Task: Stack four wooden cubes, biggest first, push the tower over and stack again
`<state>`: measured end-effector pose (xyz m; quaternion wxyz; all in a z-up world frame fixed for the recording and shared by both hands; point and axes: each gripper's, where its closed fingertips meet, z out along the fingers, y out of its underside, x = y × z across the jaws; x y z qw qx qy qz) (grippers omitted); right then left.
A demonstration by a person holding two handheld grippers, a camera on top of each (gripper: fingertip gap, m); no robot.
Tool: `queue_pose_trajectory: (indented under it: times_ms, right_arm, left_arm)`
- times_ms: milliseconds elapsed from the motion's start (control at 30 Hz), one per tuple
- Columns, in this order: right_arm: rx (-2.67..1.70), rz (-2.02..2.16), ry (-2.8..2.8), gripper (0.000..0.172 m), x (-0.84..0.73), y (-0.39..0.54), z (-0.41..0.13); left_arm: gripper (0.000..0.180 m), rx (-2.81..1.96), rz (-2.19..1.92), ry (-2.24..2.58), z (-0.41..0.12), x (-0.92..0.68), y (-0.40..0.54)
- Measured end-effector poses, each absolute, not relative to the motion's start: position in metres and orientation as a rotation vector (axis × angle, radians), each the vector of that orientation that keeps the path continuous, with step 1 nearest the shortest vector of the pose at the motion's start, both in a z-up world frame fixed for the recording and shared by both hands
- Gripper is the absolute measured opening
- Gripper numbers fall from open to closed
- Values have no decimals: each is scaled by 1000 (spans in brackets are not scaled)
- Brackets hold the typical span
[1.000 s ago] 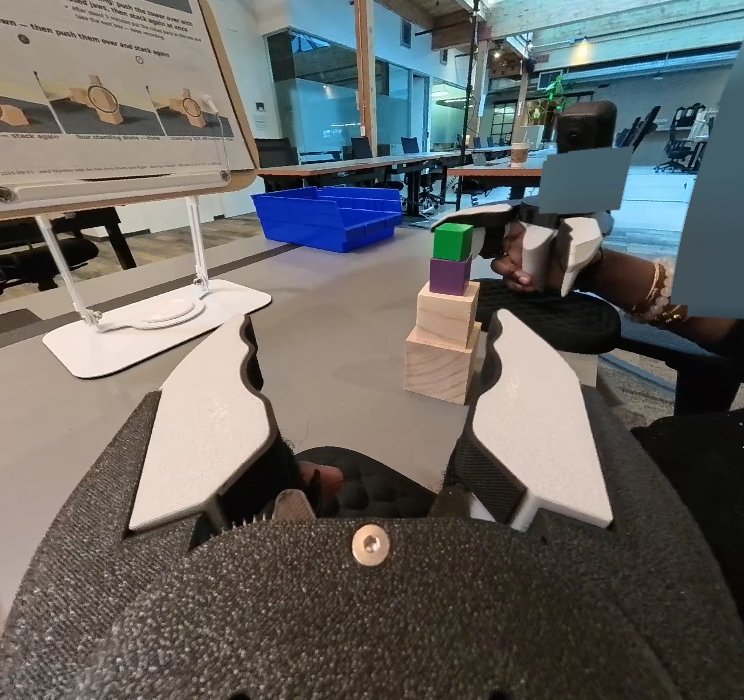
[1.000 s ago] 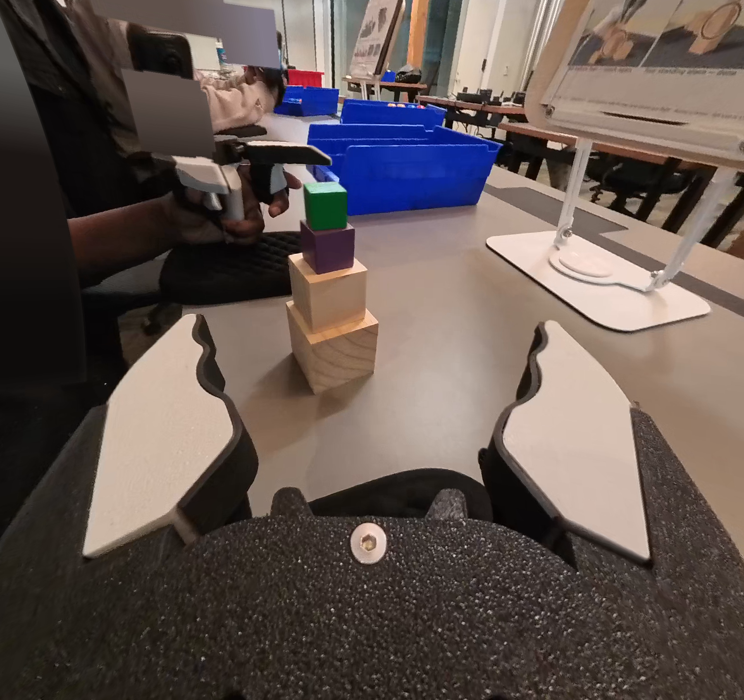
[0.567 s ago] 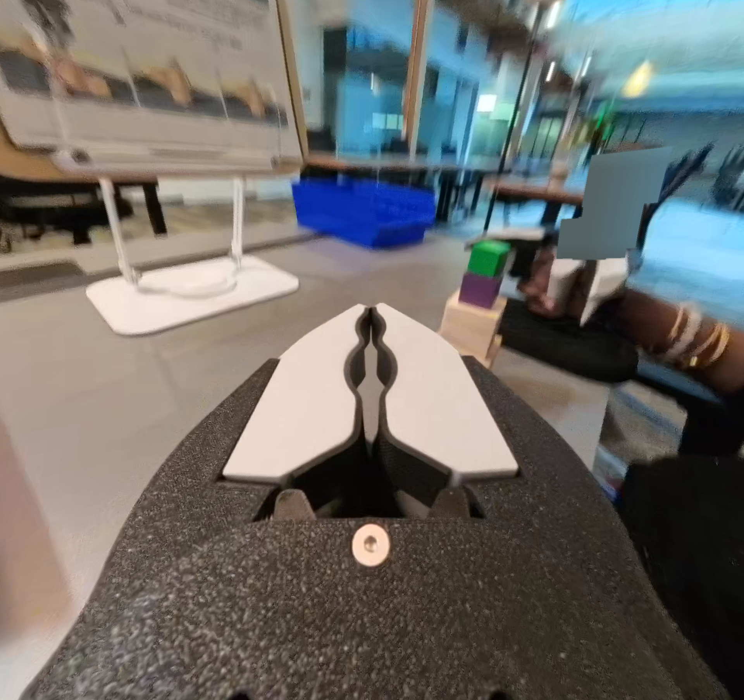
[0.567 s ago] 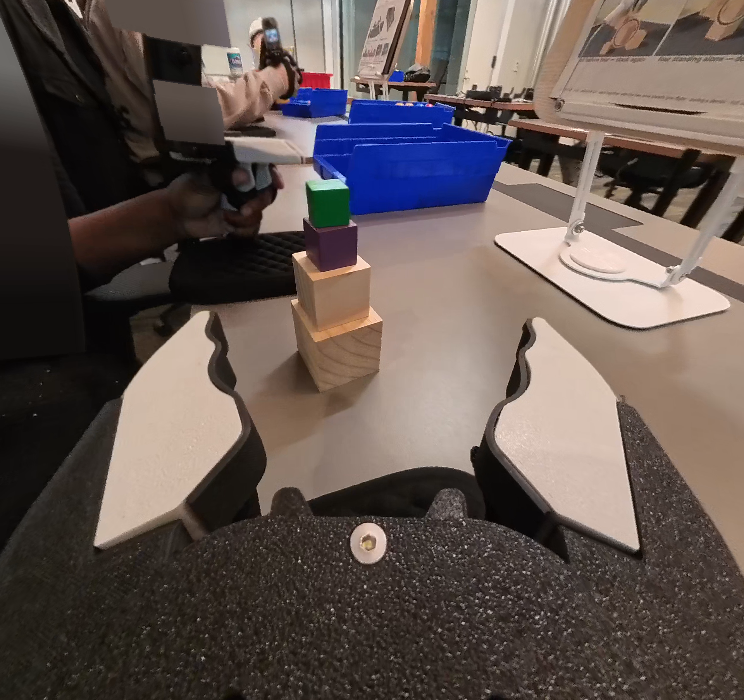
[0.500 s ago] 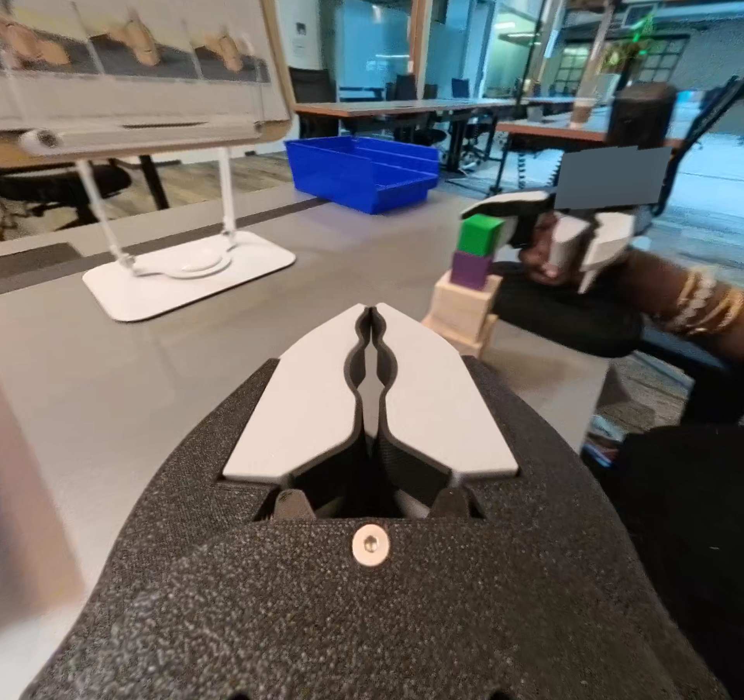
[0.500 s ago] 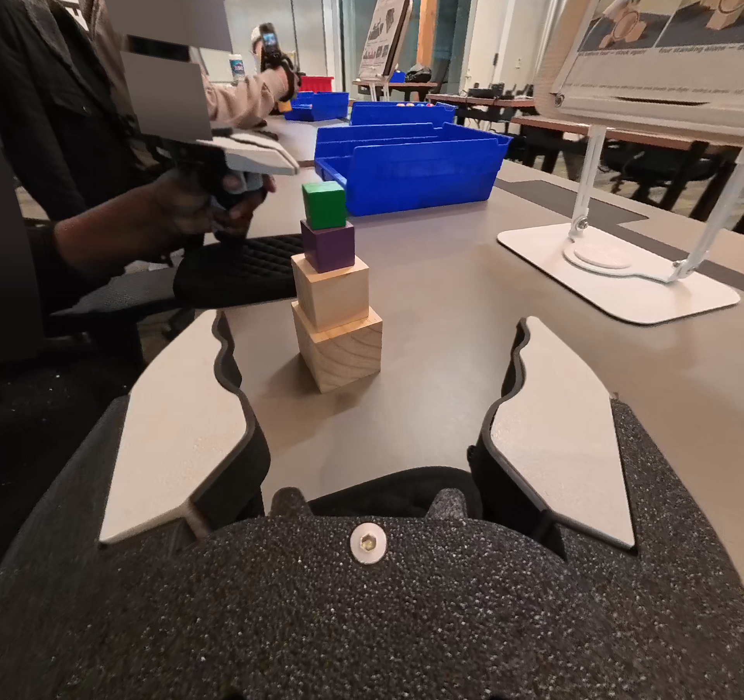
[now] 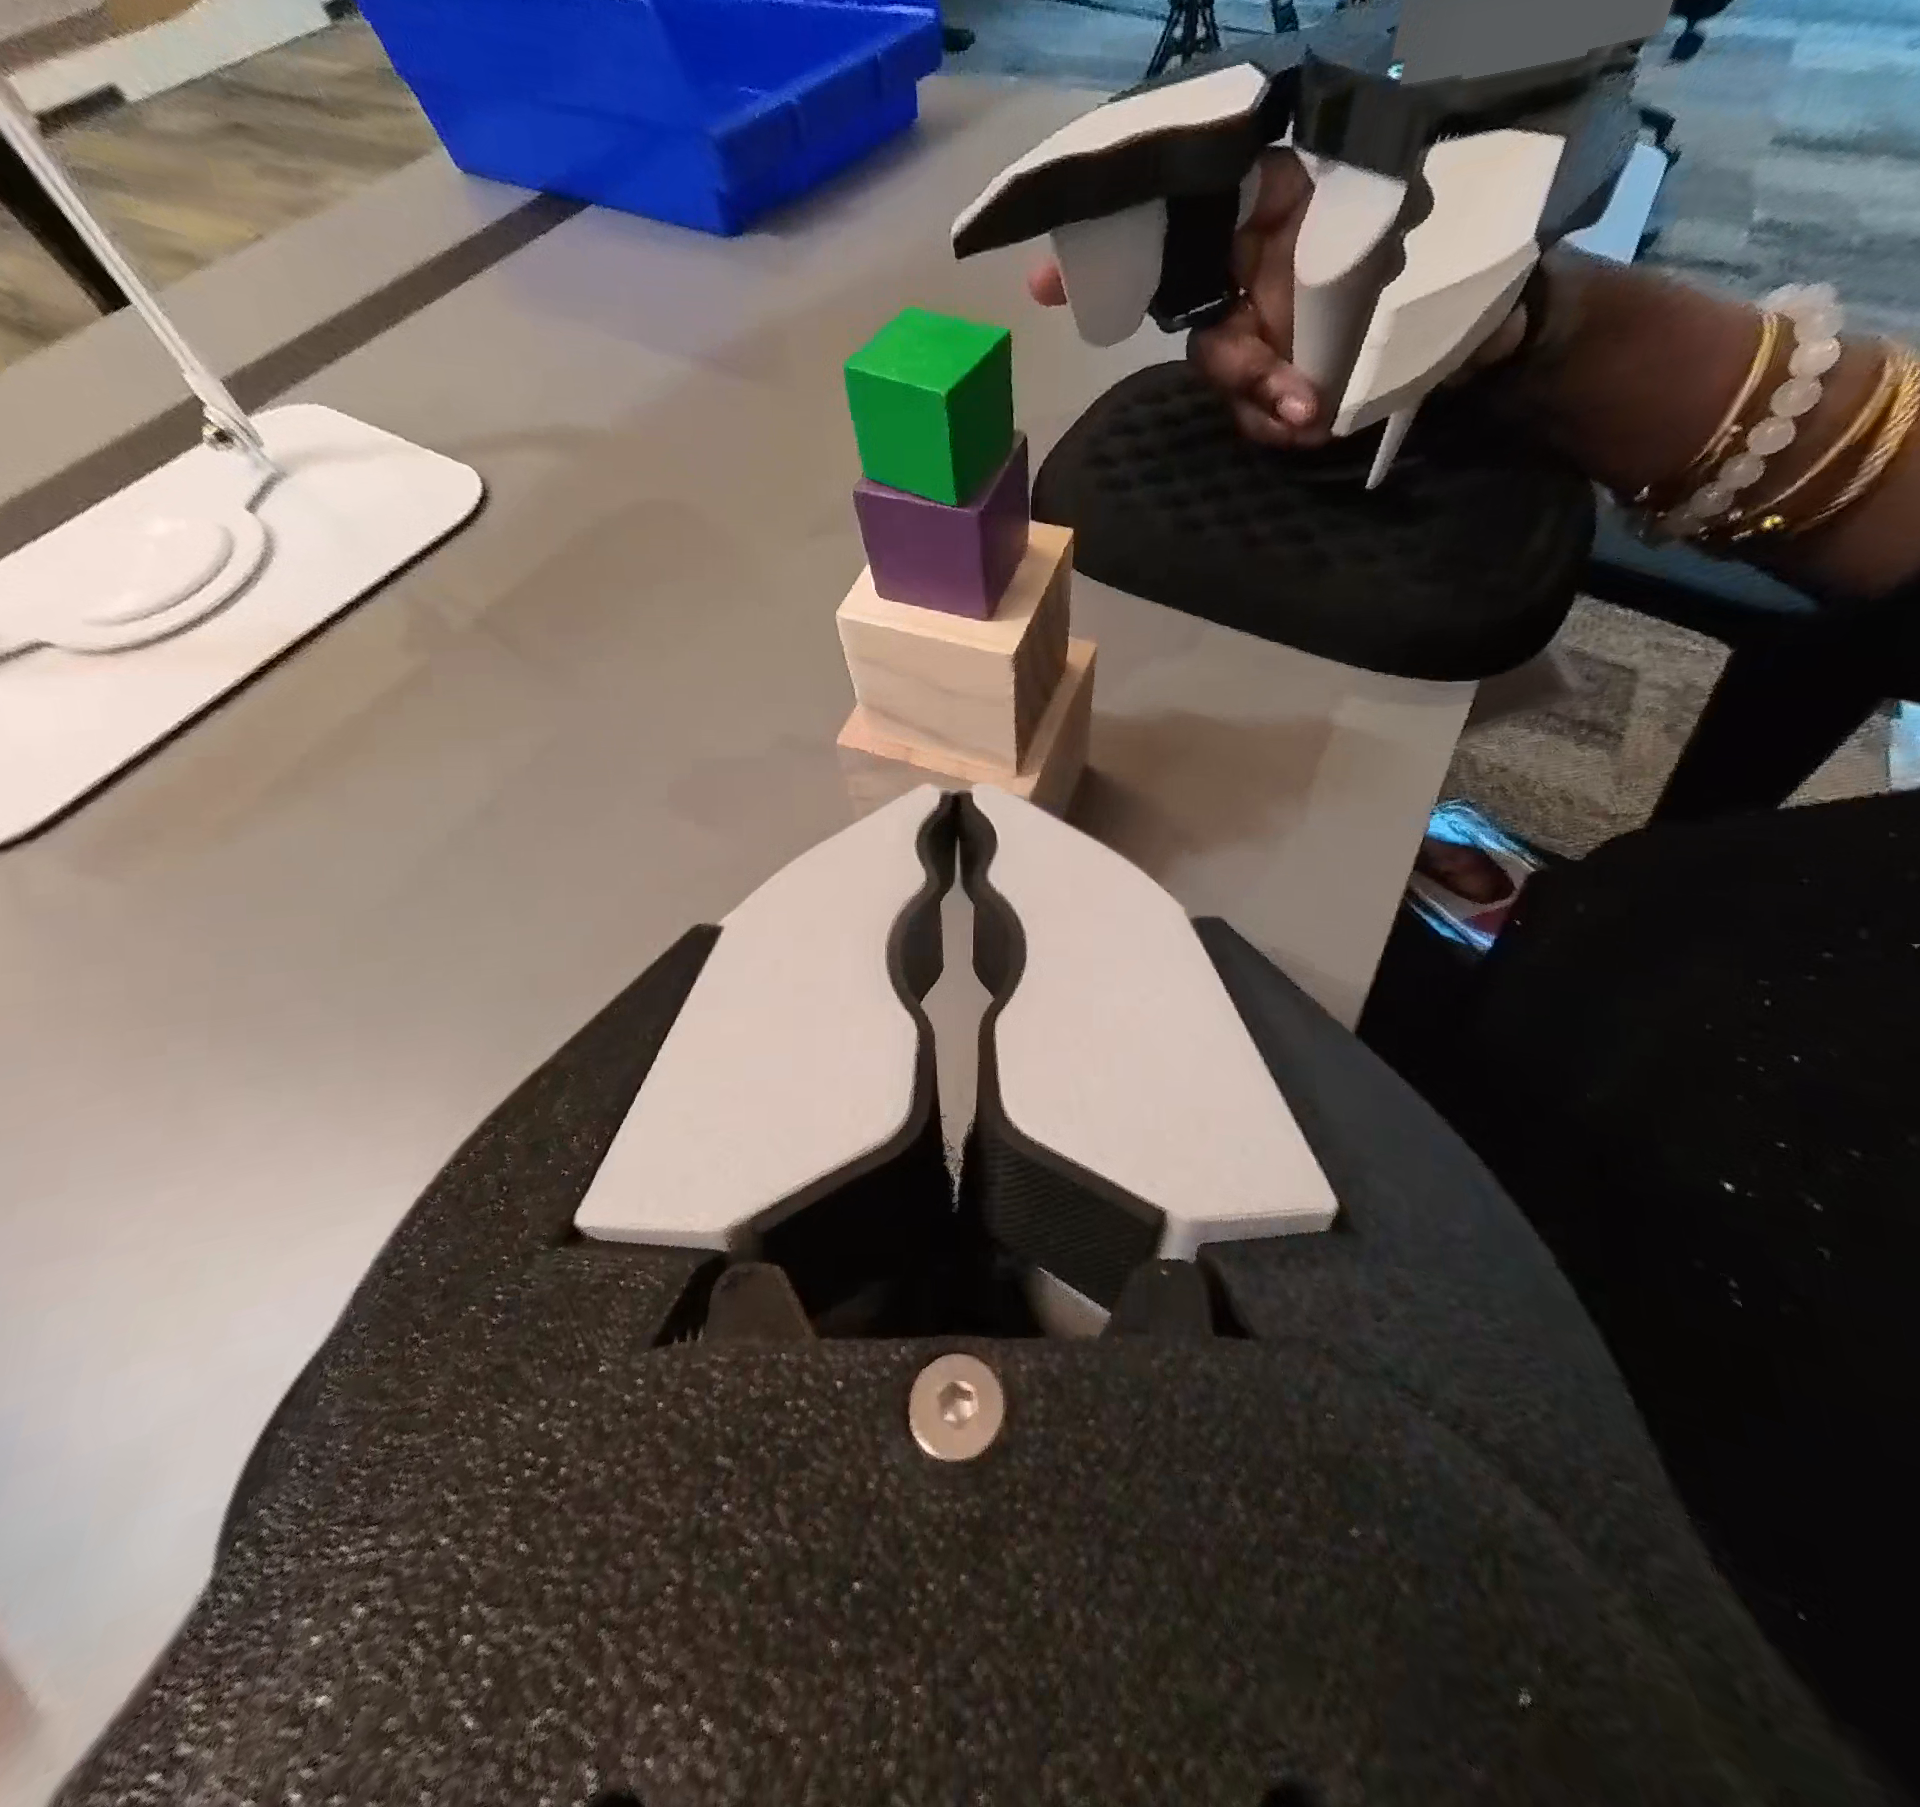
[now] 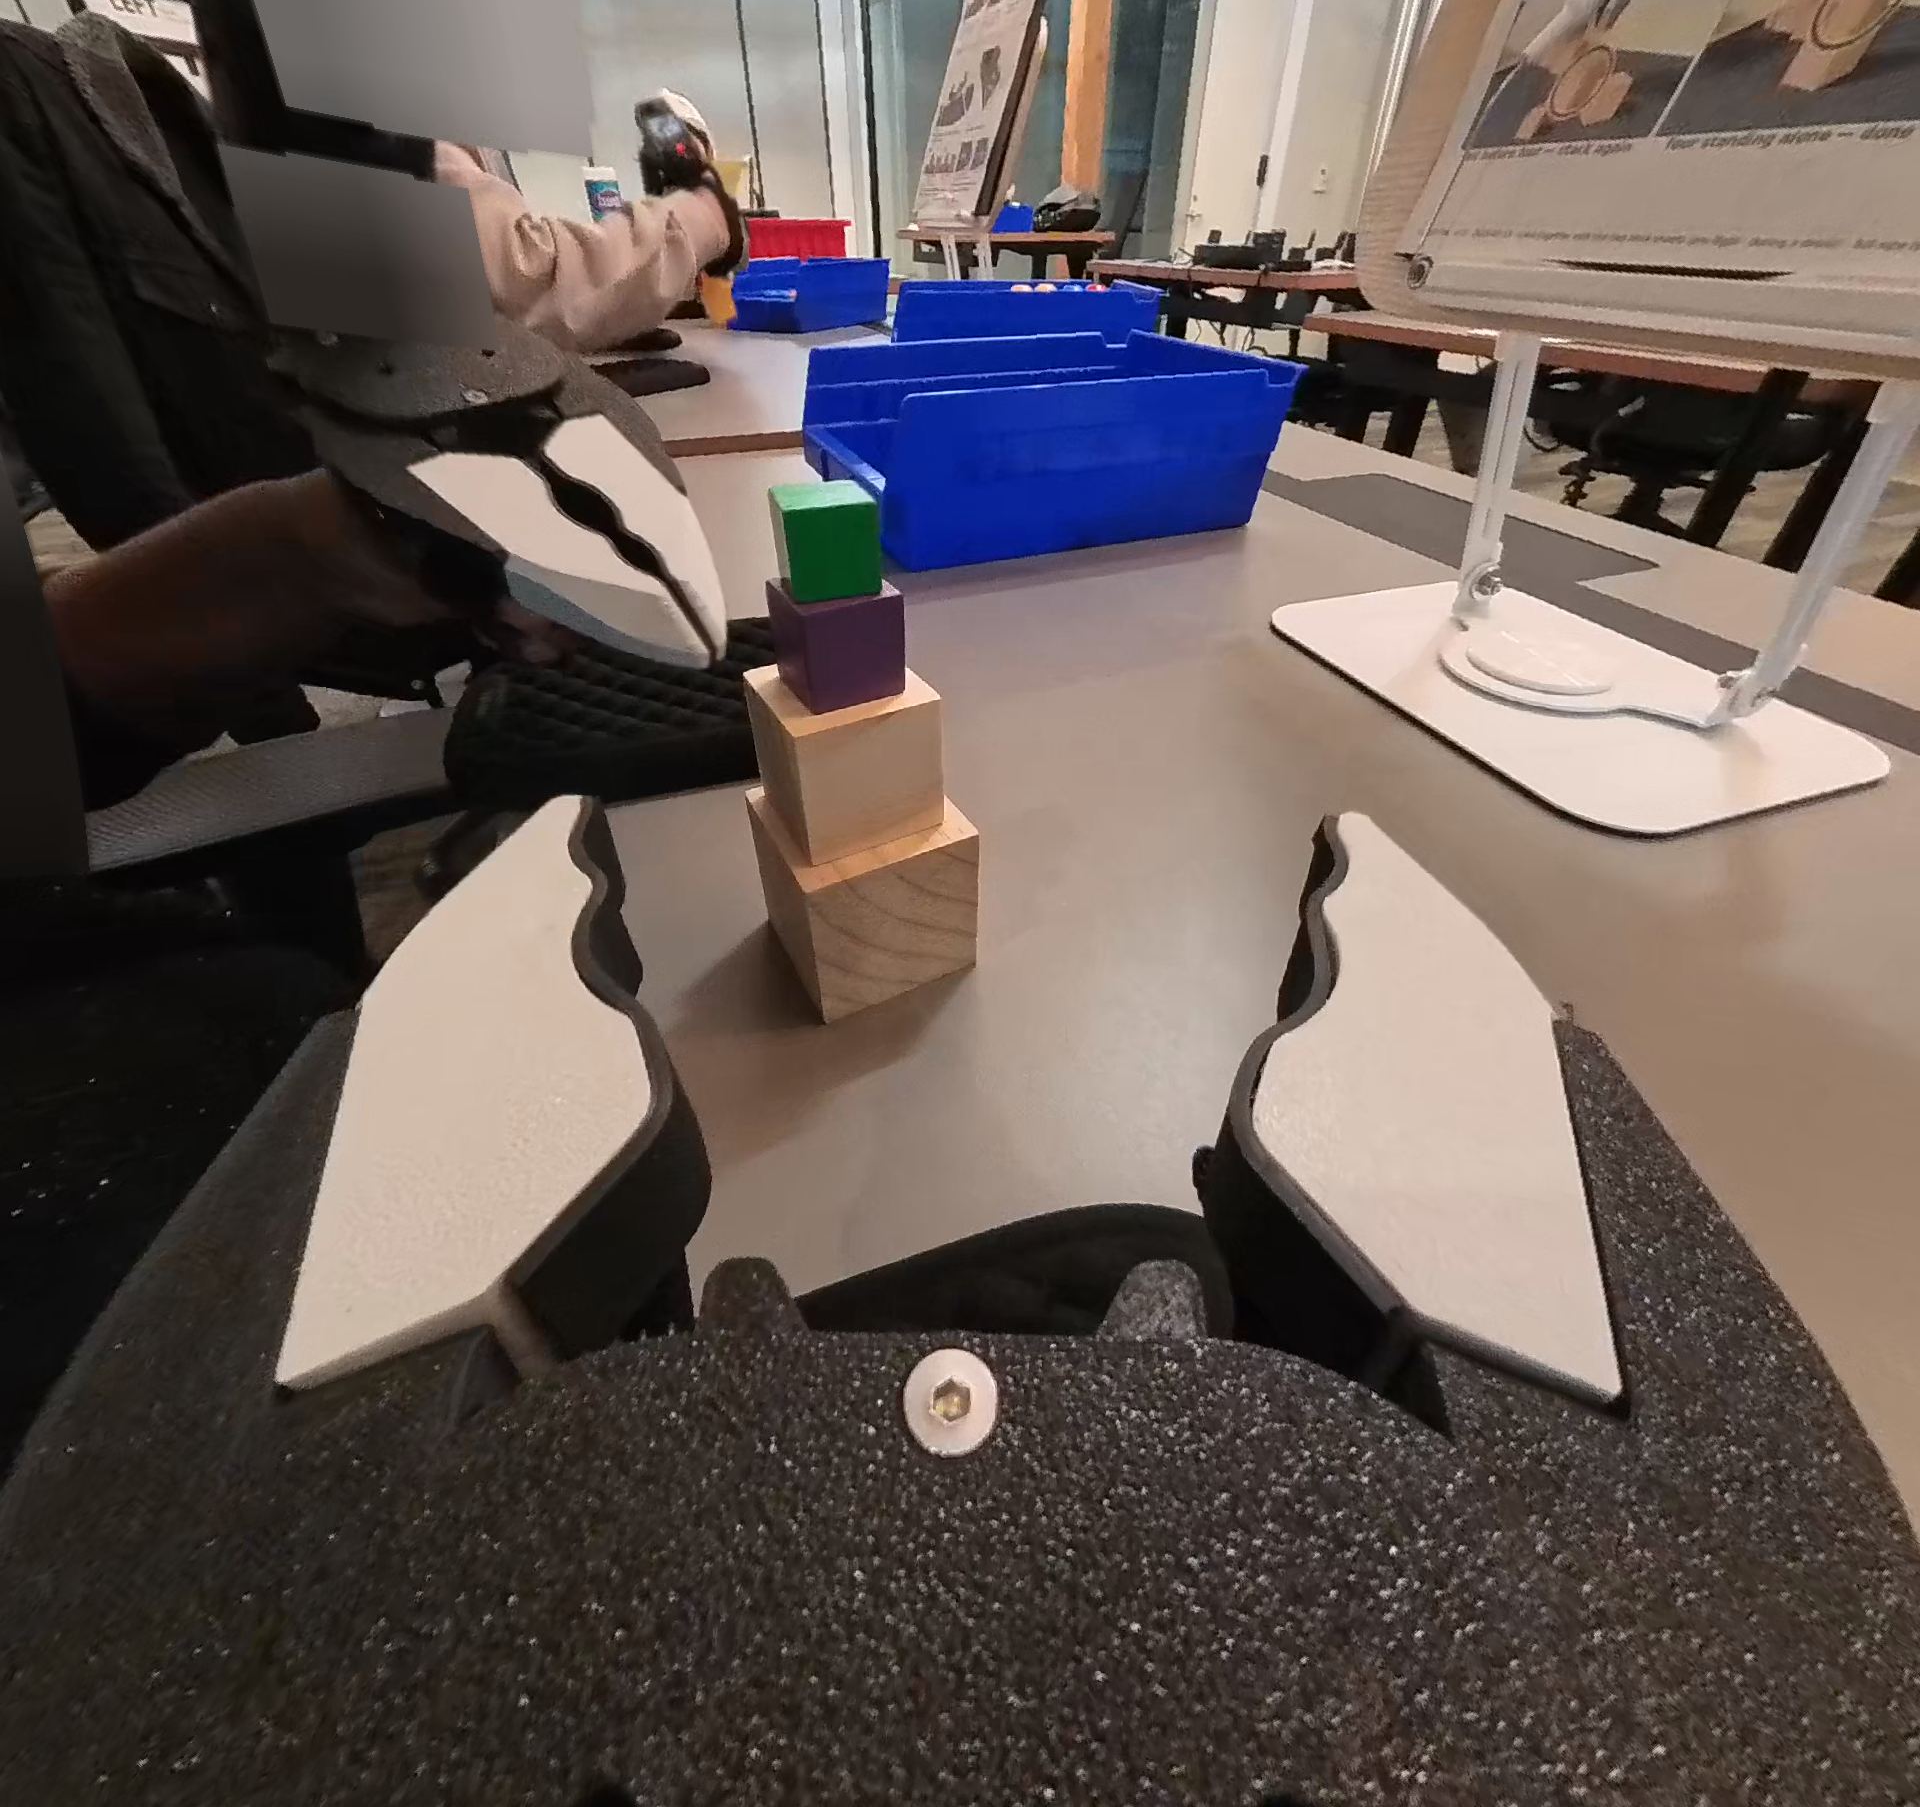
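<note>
Wooden-based block tower (image 8: 852, 770), left tongs (image 7: 956, 801) closed empty, right tongs (image 8: 951, 853) wide open, distant person (image 8: 582, 251) only in right view.

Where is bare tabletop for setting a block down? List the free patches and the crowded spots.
Free: the grey table between the block tower and the white stand base; also the strip between tower and blue bin. Crowded: the tower's other side, where the shut left hand-held gripper hovers by the purple cube at the table edge.

Open-plan office: desks (image 8: 1558, 334), chairs (image 8: 1662, 469)
</note>
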<state>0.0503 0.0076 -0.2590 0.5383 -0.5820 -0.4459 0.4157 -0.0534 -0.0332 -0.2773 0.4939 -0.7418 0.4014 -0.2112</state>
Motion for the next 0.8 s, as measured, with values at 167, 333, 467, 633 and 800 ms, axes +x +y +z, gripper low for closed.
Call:
queue_pose_trajectory:
  times_ms: [167,333,467,633,800]
  right_arm:
    - [-1382,973,-1065,117,50,7,-259]
    - [-1381,970,-1079,115,49,6,-260]
    - [-1384,969,-1077,115,49,6,-260]
    - [-1378,955,-1091,113,48,5,-261]
    - [-1384,943,-1100,112,47,5,-263]
  left_arm:
    - [0,-1871,-515,959,-293,-46,-20]
    - [0,-1841,-526,951,-293,-38,-17]
    - [0,-1824,-586,950,-285,-31,-19]
    - [0,-1825,-560,985,-286,-28,-17]
    - [0,-1813,-577,987,-284,-22,-16]
